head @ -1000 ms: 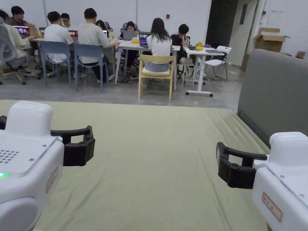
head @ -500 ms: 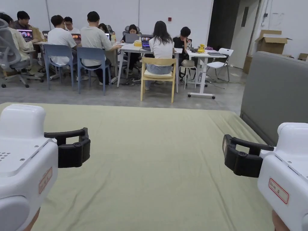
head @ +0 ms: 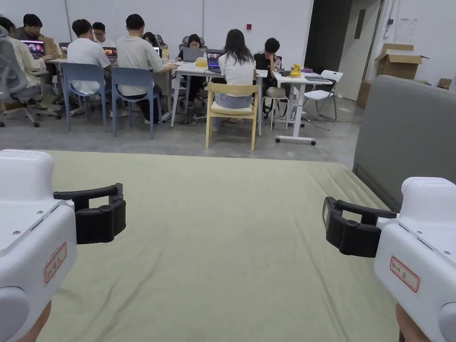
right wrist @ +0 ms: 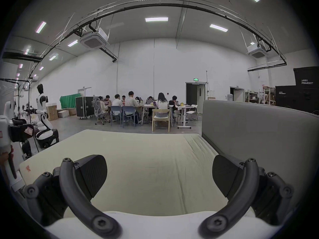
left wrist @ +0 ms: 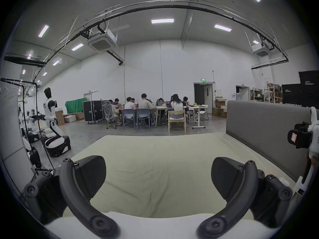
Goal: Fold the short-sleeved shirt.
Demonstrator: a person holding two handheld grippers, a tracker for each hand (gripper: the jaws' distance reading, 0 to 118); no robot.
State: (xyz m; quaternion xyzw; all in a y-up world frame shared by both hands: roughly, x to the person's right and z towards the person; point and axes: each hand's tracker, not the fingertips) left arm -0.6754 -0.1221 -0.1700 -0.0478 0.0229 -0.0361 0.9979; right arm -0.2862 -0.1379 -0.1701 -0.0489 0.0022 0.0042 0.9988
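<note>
with both the left tongs (left wrist: 158, 179) and right tongs (right wrist: 159, 177) wide and empty over a bare green bed (head: 231, 231), a blind reach risked pinching its sheet.

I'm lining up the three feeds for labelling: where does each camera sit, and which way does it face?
Head view: on the person's head, looking over the green bed sheet toward the seated people; left gripper and right gripper show.
Left gripper view: rides the left gripper, facing forward over the sheet; its spread fingers and the right gripper show.
Right gripper view: rides the right gripper, facing forward; its spread fingers show.
All share the wooden chair and grey headboard.
</note>
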